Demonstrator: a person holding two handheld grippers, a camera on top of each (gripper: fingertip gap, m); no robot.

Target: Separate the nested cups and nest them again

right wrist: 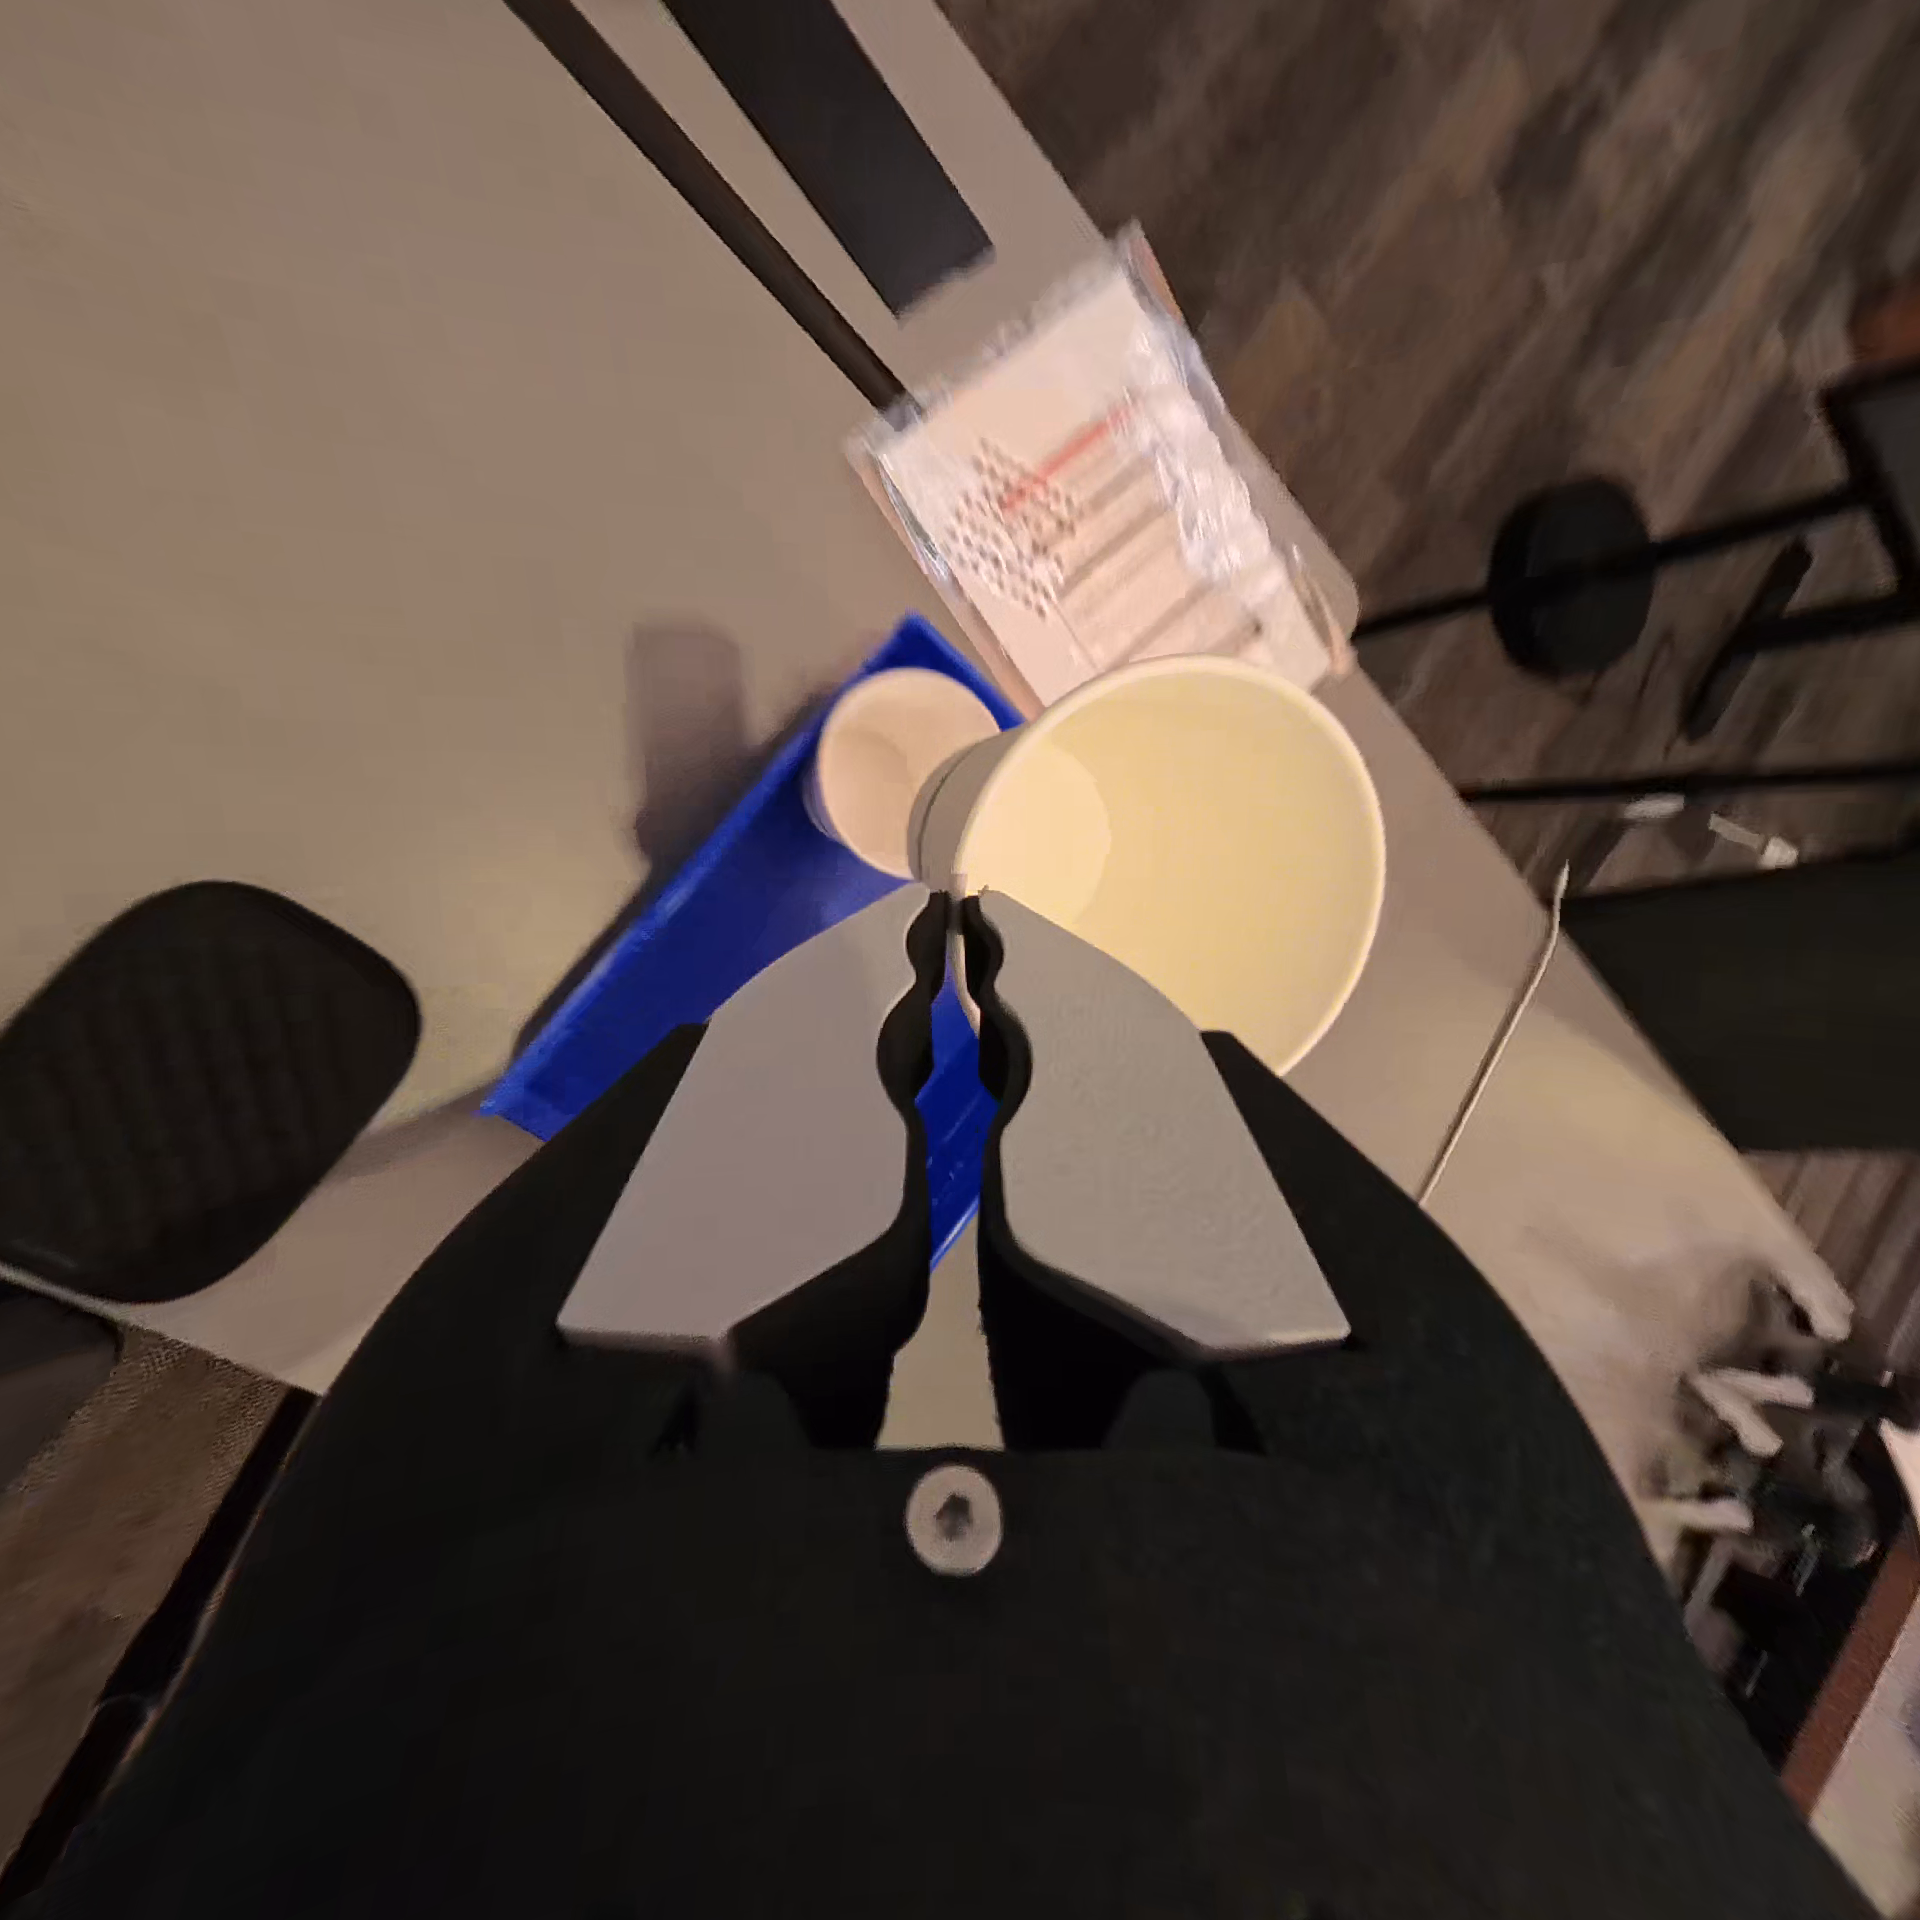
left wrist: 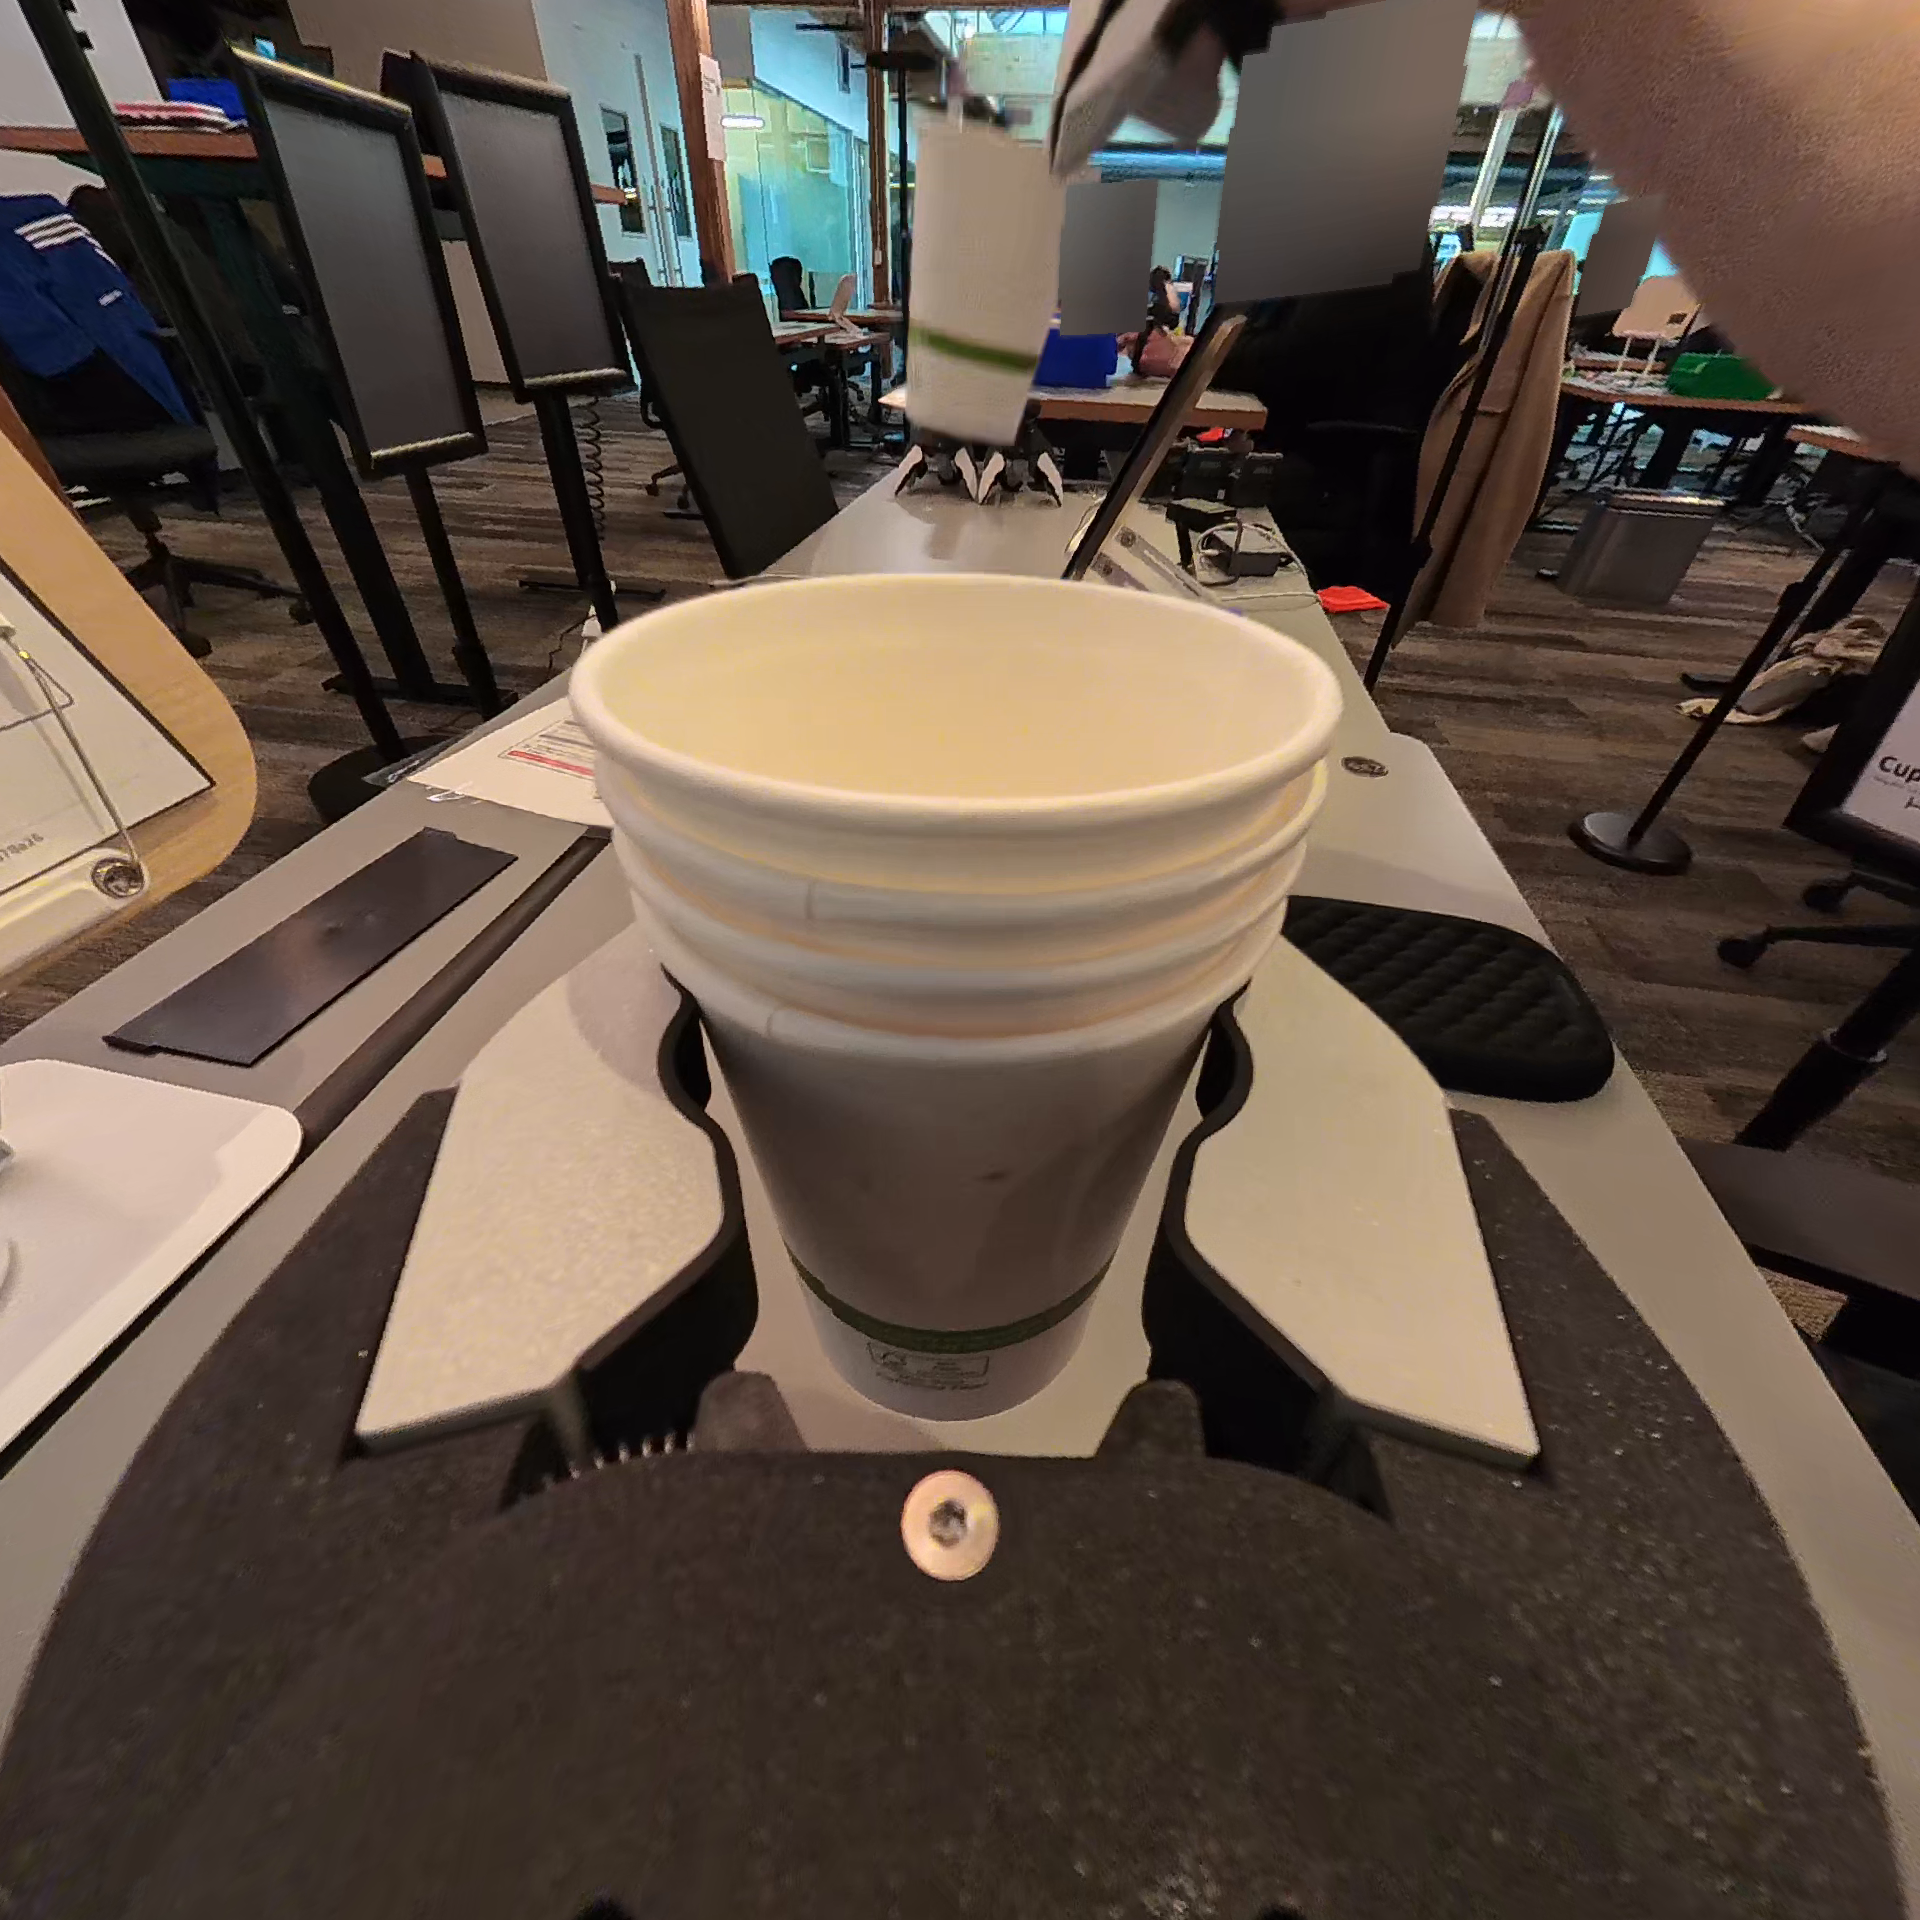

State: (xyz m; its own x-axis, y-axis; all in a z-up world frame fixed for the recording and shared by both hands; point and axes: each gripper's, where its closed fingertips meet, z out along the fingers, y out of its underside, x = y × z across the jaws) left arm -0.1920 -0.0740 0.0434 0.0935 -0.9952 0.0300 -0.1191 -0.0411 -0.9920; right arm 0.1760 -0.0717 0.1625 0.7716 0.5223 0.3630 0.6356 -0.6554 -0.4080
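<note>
Grey laminate makes up the long table [left wrist: 1455, 831], and everything below is placed against it. Standing upright above its near end, the stack of nested cups [left wrist: 951, 935] sits between the fingers of the left gripper [left wrist: 951, 1226], whose jaws are closed on the outermost cup's lower wall. Lying flat on the table, seen in the right wrist view, is a blue tray [right wrist: 727, 935] with one separated cup [right wrist: 883, 779] standing in it. High over the table, the single cup [right wrist: 1164, 852] hangs by its rim from the right gripper [right wrist: 958, 914], jaws pinched shut on that thin edge.

Judging from this, separation is under way and the lifted cup is headed for the tray. The rim pinch is the weak point: paper is light and slippery, so a swing could tear it loose or fold the lip. Setting it down off-centre could also knock over the cup already in the tray.
</note>
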